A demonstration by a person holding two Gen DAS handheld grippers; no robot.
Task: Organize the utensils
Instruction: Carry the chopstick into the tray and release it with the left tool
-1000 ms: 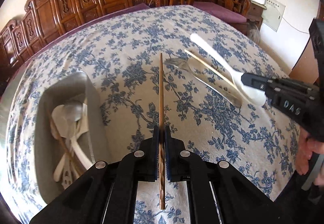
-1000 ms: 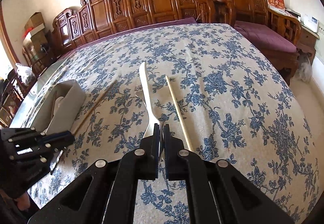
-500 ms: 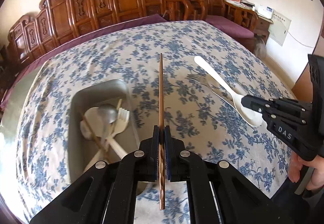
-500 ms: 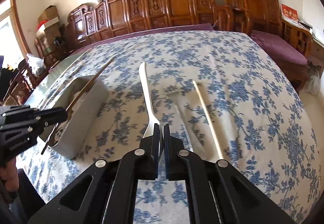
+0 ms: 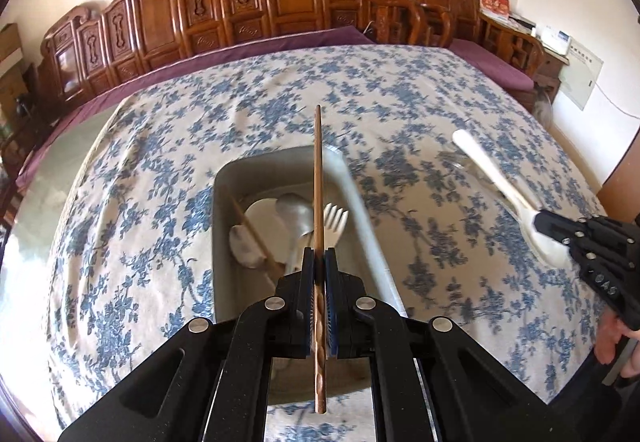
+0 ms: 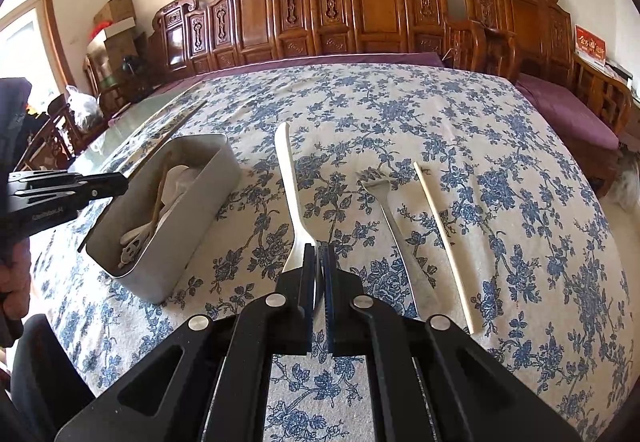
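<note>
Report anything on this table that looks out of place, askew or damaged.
Nothing is damaged or spilled. A metal fork and a pale chopstick lie loose on the floral tablecloth, outside the grey bin that holds the other utensils. The chopstick has no partner beside it.

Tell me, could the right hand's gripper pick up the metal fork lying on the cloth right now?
Probably not yet: the right gripper is already shut on the white spoon. The metal fork lies uncovered just beside it, so the path itself looks free.
</note>
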